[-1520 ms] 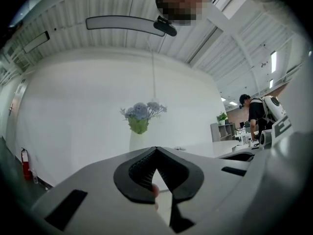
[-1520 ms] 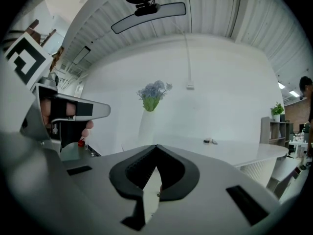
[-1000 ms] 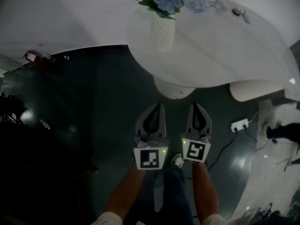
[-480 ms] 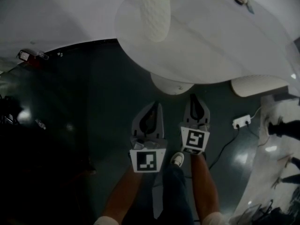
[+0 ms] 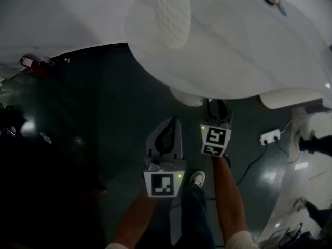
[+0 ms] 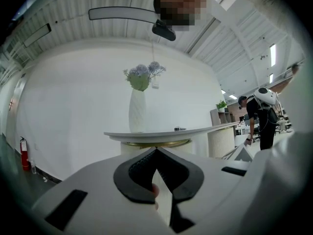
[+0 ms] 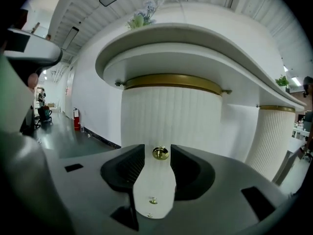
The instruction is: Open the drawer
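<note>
- Change over the last second: the right claw [image 5: 217,112] has dropped and pushed forward. It's now tucked under the edge of the white worktop [image 5: 244,61] instead of sitting level with the left one.
- Its jaws were pinched together and are opening now, with nothing gripped.
- Right gripper view shows a brass knob [image 7: 160,153] dead ahead in the gap between the tips, on the ribbed white pedestal [image 7: 171,116]. The pads aren't pressing on it.
- Pretty sure that's the drawer pull, but I can't spot the drawer's seams.
- The left claw [image 5: 173,126] hangs back, jaws closed on nothing.
- Approach looks lined up, so what's left is clamping the knob and pulling.
</note>
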{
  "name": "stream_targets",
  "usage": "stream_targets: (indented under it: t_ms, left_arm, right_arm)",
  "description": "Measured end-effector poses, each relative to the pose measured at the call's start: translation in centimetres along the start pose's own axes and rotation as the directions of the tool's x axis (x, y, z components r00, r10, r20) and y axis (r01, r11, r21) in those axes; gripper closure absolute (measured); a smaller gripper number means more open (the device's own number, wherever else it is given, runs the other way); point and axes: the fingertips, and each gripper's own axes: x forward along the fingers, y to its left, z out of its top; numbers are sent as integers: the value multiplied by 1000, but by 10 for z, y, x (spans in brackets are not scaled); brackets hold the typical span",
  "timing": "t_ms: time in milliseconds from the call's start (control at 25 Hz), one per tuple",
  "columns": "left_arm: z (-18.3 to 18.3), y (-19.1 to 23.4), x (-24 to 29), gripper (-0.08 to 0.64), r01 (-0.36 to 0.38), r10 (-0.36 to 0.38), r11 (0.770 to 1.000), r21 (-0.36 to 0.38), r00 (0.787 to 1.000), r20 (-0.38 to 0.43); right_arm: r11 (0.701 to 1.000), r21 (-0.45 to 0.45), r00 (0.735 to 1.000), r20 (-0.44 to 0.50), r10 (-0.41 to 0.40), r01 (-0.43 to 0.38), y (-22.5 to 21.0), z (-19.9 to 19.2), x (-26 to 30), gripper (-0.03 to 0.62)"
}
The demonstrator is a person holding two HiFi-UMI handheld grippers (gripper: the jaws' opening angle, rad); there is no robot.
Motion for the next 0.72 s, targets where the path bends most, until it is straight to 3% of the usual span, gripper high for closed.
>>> stream_targets:
  t_ms: [360, 440, 720]
  left_arm:
    - [-4, 6, 1, 565, -15, 15, 1000, -9, 1000, -12]
    - [-6, 6, 1, 565, -18, 17, 1000, -12, 1000, -17]
    - [-9, 7, -2, 565, -18, 17, 1000, -12, 1000, -24]
  right_arm:
    - [999, 34, 999, -42, -26, 28, -5, -12, 20, 443]
    - [999, 40, 999, -41, -34, 36, -9, -11, 21, 483]
    - [998, 35, 998, -37, -45, 47, -7, -11, 18, 488]
